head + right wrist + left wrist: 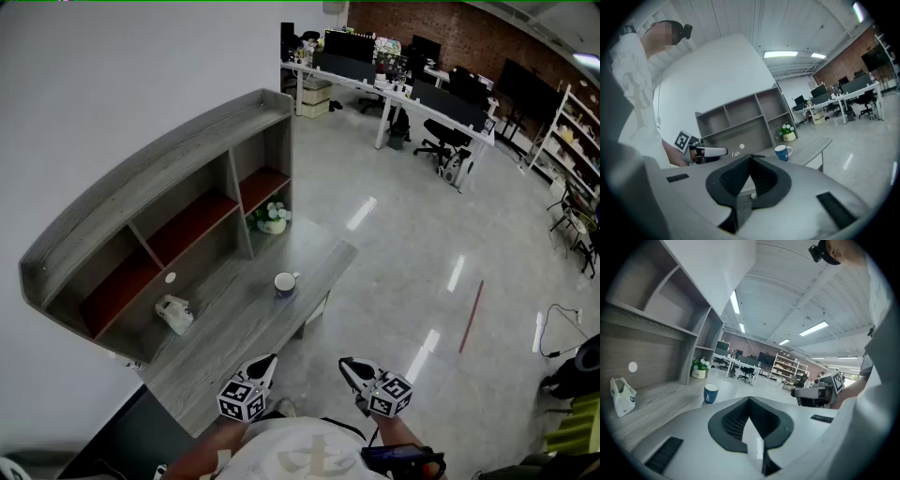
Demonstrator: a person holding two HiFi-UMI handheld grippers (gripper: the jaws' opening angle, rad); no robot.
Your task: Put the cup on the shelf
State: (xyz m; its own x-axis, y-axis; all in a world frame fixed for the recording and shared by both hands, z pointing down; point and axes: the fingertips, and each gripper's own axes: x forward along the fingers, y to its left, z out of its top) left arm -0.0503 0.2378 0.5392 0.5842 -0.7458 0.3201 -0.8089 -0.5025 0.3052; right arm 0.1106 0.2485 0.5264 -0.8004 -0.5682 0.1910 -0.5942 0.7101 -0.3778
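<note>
Fingers (733,420) of left gripper (267,363): pressed together, nothing pinched. Same on right gripper (346,366): fingers (736,176) closed tip to tip, empty. Both held low off the near end of the table (225,328), well short of anything on it.

Left to right:
- Shelf (159,164) along the back edge, open bays bare as far as visible.
- White bag (175,314) near the back edge, toward the near end.
- Cup (285,283) upright by the front edge, past the middle toward the far end, handle turned away to the far side, apart from everything else.
- Potted plant (272,217) at the far back corner, tucked under the shelf's right-hand bay.

Step in hand, by judgement: reach for the cup, nothing done yet. Probably right gripper, being on the cup's side.

- Open wide before closing in.
- Come in level from the near end and straddle the cup wall, not the rim edge-on.
- Squeeze only once centred: looks like a light mug close to the front edge, easy to nudge off.
- Lift straight up and keep upright.
- Swing across to a free bay, clear of bag and plant.
- Mind the shelf dividers on the way in.
</note>
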